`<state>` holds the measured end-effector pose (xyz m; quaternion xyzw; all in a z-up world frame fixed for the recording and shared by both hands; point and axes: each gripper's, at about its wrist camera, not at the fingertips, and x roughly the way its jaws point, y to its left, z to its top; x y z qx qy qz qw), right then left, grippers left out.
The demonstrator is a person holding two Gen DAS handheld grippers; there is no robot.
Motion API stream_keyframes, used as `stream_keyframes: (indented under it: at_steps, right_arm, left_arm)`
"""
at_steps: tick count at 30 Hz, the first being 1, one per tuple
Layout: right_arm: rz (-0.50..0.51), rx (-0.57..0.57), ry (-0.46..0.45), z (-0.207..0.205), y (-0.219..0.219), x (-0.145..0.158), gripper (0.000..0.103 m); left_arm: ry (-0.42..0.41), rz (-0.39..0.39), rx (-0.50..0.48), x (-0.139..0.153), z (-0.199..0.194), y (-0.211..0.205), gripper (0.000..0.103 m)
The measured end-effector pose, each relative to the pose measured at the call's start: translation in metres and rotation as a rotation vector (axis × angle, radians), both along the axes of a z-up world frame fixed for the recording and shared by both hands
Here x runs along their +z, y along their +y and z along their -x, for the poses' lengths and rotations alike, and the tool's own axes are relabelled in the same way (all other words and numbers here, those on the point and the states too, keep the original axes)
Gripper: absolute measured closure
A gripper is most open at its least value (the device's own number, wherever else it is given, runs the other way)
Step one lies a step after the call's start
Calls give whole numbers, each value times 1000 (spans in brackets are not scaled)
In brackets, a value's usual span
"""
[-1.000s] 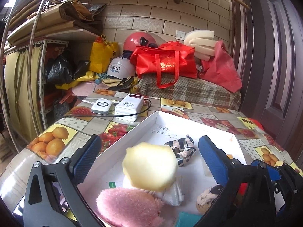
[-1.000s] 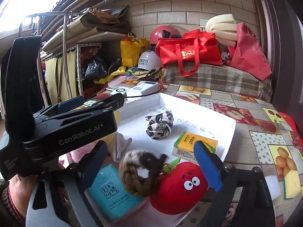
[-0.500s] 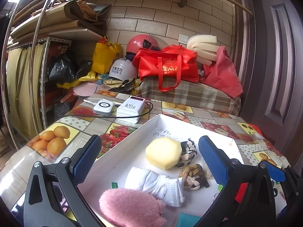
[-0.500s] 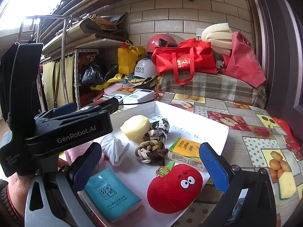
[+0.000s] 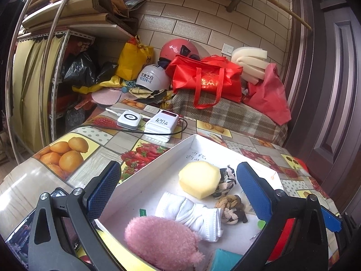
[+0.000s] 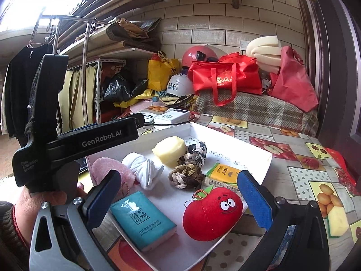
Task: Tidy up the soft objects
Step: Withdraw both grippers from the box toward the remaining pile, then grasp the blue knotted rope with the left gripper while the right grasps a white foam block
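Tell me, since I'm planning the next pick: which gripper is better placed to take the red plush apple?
Right, probably. The red plush apple lies between the open right gripper fingers at the white tray near corner. From the open left gripper, only a red sliver shows behind its finger.

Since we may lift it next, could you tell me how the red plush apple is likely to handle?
The red plush apple looks stuffed and fuzzy, so it probably squashes between the fingers and weighs little. Its rounded body lies near the white tray's edge, so a push might roll it off.
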<state>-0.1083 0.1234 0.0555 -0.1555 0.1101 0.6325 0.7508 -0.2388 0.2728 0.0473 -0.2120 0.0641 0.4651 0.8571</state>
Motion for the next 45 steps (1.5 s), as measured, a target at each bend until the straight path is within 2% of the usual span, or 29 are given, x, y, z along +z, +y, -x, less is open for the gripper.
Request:
stream_keyframes:
  at_steps: [5,8,12,16,18,21,25,27,29,32,36,39,43,45]
  right_arm:
    - [11,20,20,-4,-21,-1,0]
    - [28,7,-6,-9,-43,-2,0]
    - [62,-96,-10,-42,-83,-1,0]
    - [192,-266,106,-107,-112,-7,0]
    - [258,-315,170,-132,-116,-14,0]
    - [331,-286,215,-142,-107,-22,0]
    - [436,-234,194,-131,-88,-39,1]
    - [466,-241,191,-133,-81,-45,17]
    - [456,-234,215,-137,-84,-45,53]
    - [422,-253,244,-148,-99,-42,53]
    - [335,-339,389,-184,-128,-38,53]
    - [307,-346,449,-192,-135,-38,53]
    - [310,-332,440,-188,-133,-38,53]
    - [309,-329,451,-189,-133,-38,53]
  left_arm:
    - [38,-45,-26,3,-5,-19,0]
    - [80,-95,-72,6,-15,-38,0]
    - [137,-154,-237,8,-37,-74,0]
    - [175,-179,-459,8,-66,-112,0]
    - [204,-182,-554,8,-81,-128,0]
    - [245,-194,-646,7,-101,-148,0]
    - [308,-150,-696,3,-127,-159,0]
    - [342,-124,-706,-1,-138,-160,0]
    - [367,-108,-710,-4,-145,-161,0]
    - [394,-93,-725,-7,-155,-162,0]
    - [495,-90,-725,-16,-182,-167,1]
    - [586,-75,-684,-26,-205,-162,11]
    - [689,-36,-659,-40,-223,-158,50]
    - [719,-49,-654,-44,-224,-162,57]
